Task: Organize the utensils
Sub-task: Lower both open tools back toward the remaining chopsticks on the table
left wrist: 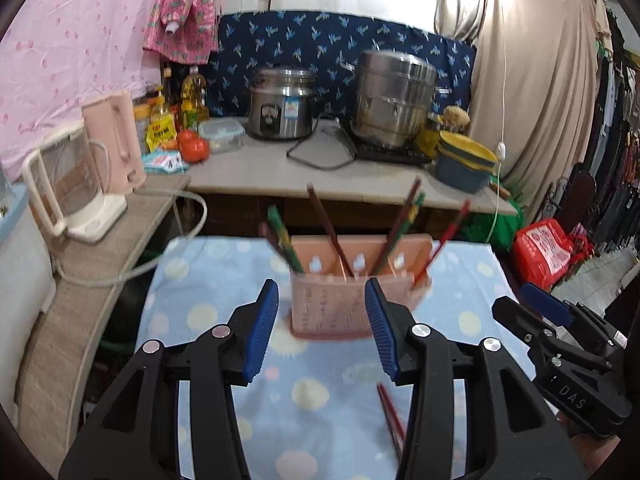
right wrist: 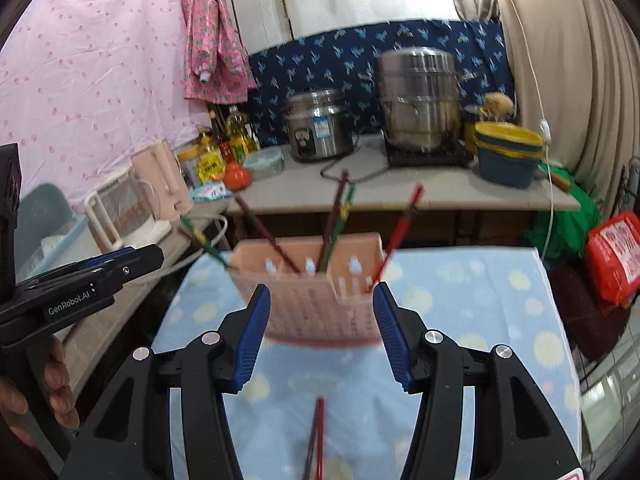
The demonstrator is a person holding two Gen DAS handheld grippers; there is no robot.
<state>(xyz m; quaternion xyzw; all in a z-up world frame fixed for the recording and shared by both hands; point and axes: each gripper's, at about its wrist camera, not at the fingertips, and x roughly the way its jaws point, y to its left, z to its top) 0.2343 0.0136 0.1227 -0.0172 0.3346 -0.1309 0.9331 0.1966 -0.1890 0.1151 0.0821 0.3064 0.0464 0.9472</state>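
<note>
the left gripper (left wrist: 322, 330) is seen with its blue pads (left wrist: 262, 330) parted and nothing between them. the right gripper (right wrist: 322, 334) is likewise seen spread, with nothing clasped. in the left wrist view the right gripper is cut off at the right edge, so only part of its body is shown.

a pink slotted utensil holder (left wrist: 332, 304) is set upright on a pale blue dotted cloth (left wrist: 208, 288) ahead of both grippers; its outline is smeared by blur and its lower front is partly covered by the fingers. several chopsticks (left wrist: 330, 232) are stood in it, leaning outward at different angles; their exact number cannot be told. a loose pair of dark red chopsticks (right wrist: 316, 436) is laid flat on the cloth, near the camera; its near end is cut off by the bottom edge in the right wrist view and half hidden behind a finger in the left.

at the left edge of the right wrist view a hand (right wrist: 56, 396) is partly seen around the left gripper's handle.
</note>
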